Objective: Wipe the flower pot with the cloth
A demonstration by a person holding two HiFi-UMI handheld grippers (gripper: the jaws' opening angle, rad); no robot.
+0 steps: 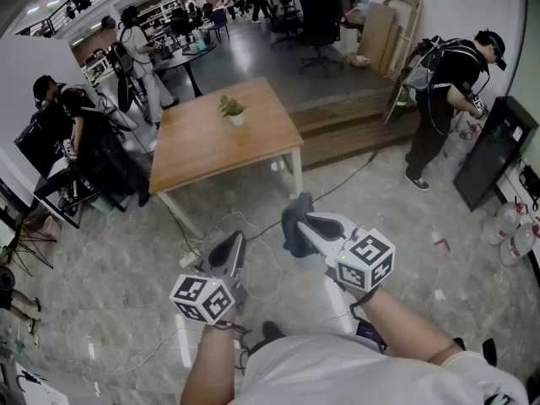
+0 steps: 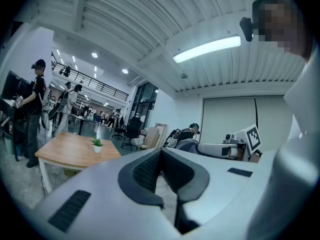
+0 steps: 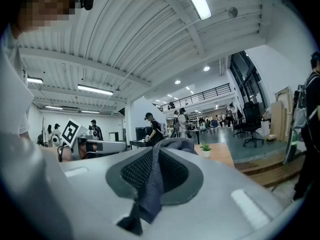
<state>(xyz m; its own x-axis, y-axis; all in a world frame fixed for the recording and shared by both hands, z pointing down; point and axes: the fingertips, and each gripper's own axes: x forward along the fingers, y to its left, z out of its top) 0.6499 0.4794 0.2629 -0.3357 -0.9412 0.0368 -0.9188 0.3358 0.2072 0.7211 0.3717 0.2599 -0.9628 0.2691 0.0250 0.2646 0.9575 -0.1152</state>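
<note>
Though seemingly far from pot [image 1: 236, 118], cloth [image 1: 293, 231] between right gripper's [image 1: 306, 223] jaws.

The flower pot [image 1: 235, 113] stands on the tabletop [image 1: 211, 146], about its middle and somewhat toward the far edge. In front of the tabletop, above the floor [image 1: 405, 234] and well apart from the pot, the left gripper [image 1: 231, 245] is at the left with its fingers together and nothing between them. Just right of it is the right gripper [image 1: 297, 219], with the cloth [image 1: 292, 233] pinched between its fingers. Cables [image 1: 221, 226] lie on the floor between the tabletop and the grippers, and a person [image 1: 443, 91] stands well to the right of the tabletop.
</note>
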